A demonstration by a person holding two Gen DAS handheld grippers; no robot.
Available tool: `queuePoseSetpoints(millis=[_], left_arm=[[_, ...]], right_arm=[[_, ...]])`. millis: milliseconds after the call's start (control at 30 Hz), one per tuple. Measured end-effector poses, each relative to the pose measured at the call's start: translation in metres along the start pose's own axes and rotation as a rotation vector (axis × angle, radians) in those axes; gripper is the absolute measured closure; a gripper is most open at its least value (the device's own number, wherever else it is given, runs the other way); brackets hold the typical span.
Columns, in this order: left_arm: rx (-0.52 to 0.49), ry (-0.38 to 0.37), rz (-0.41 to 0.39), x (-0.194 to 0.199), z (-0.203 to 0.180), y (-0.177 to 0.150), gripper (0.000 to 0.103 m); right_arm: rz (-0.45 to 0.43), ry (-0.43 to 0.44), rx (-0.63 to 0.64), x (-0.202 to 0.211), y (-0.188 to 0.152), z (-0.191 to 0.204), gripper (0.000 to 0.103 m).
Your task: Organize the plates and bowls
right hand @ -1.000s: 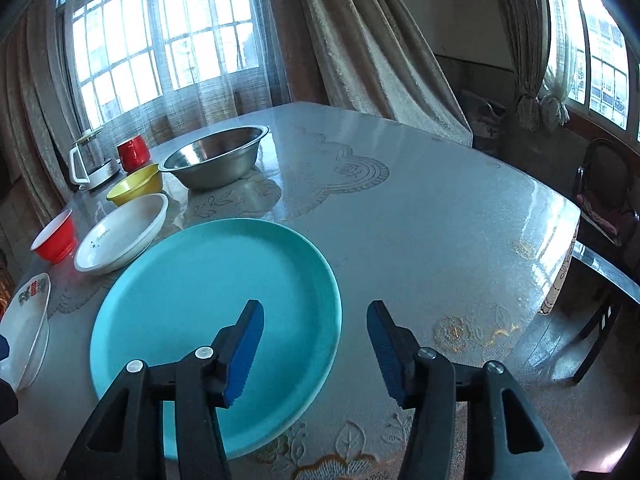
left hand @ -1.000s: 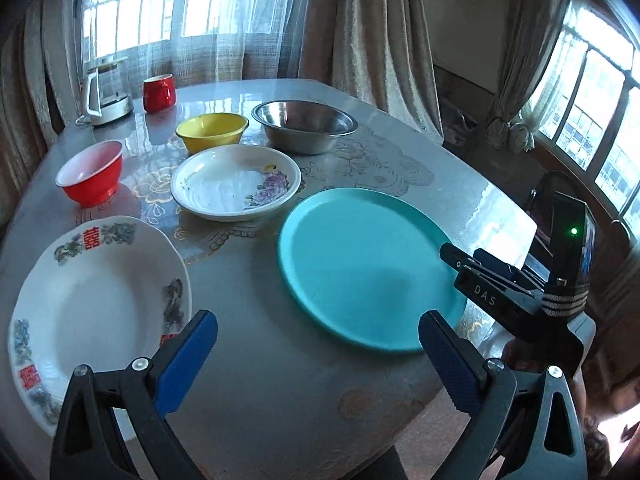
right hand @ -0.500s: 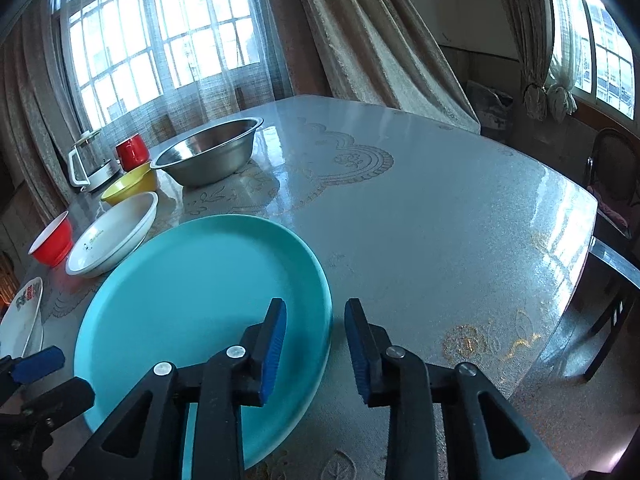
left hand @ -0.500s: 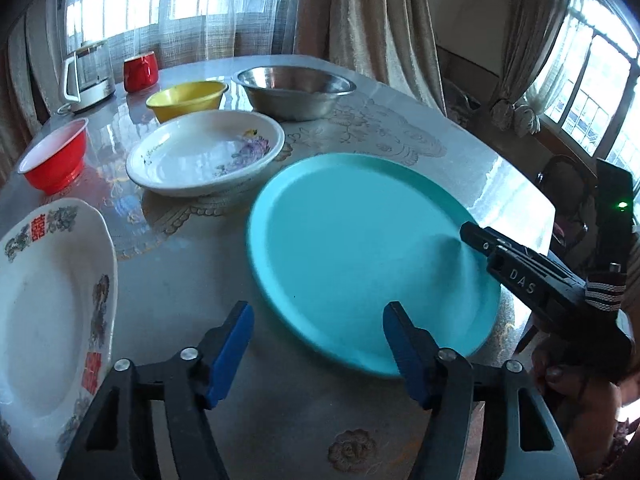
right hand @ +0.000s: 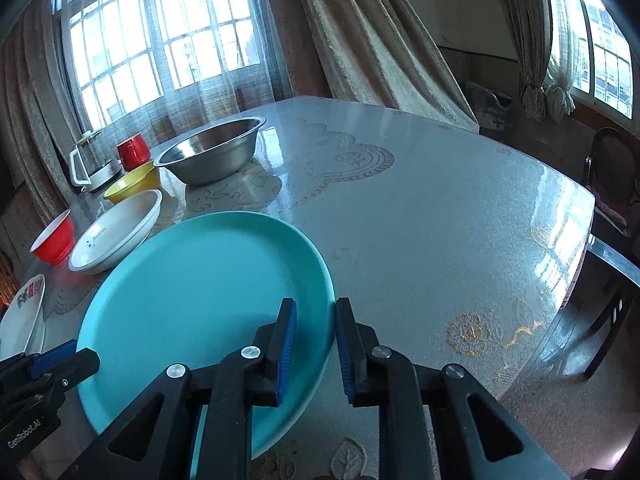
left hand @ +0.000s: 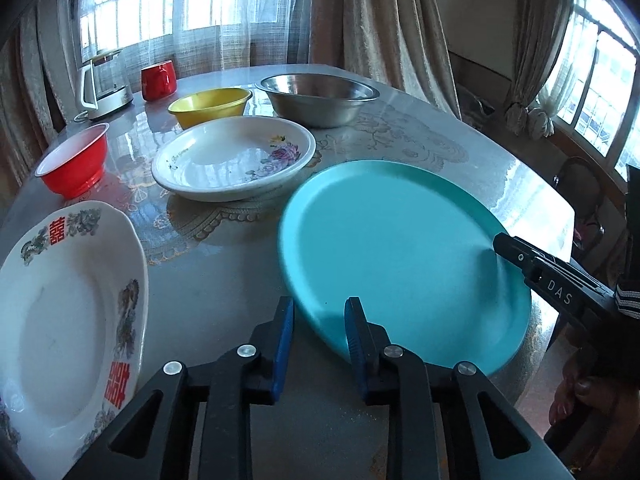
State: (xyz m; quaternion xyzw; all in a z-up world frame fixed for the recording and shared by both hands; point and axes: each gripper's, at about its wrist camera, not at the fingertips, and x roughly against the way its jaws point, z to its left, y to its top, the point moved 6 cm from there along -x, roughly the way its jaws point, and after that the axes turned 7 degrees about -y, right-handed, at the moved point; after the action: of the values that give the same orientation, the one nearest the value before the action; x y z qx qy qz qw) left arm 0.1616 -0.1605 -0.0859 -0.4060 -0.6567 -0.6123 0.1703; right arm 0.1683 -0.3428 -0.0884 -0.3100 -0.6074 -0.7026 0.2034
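Note:
A large teal plate (left hand: pixel 404 248) lies on the table; it also shows in the right wrist view (right hand: pixel 200 304). My left gripper (left hand: pixel 319 340) is shut on the plate's near-left rim, one pad on each side. My right gripper (right hand: pixel 314 344) is shut on the plate's right rim, and it also shows in the left wrist view (left hand: pixel 516 252). A white plate with red characters (left hand: pixel 64 320) lies at the left. A white flowered dish (left hand: pixel 234 158), a red bowl (left hand: pixel 74 160), a yellow bowl (left hand: pixel 208 106) and a steel bowl (left hand: pixel 316 98) stand behind.
A red mug (left hand: pixel 159 80) and a glass kettle (left hand: pixel 104 86) stand at the table's (right hand: pixel 440 216) far left edge by the curtained window. A dark chair (right hand: pixel 612 184) stands off the right side. The table's right half is bare glass.
Both grippers moved in onto the teal plate's rim and closed from wide open to gripping it. The plate's near side now looks slightly lifted.

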Motion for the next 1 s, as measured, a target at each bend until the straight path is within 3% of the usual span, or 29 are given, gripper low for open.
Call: queuePoseSetpoints(millis=[333, 667, 833, 1000], left_arm=[[0.018, 0.028, -0.002, 0.017, 0.013, -0.014, 0.077], [0.009, 0.027, -0.007, 0.026, 0.014, -0.022, 0.077], [0.036, -0.008, 0.004, 0.030, 0.016, -0.025, 0.076], [0.031, -0.024, 0.001, 0.034, 0.016, -0.029, 0.075]], right_arm=[[0.021, 0.025, 0.006, 0.010, -0.010, 0.016, 0.083], [0.027, -0.003, 0.020, 0.016, -0.017, 0.024, 0.083], [0.033, 0.000, 0.018, 0.018, -0.018, 0.028, 0.074], [0.040, -0.014, 0.028, 0.019, -0.019, 0.032, 0.071]])
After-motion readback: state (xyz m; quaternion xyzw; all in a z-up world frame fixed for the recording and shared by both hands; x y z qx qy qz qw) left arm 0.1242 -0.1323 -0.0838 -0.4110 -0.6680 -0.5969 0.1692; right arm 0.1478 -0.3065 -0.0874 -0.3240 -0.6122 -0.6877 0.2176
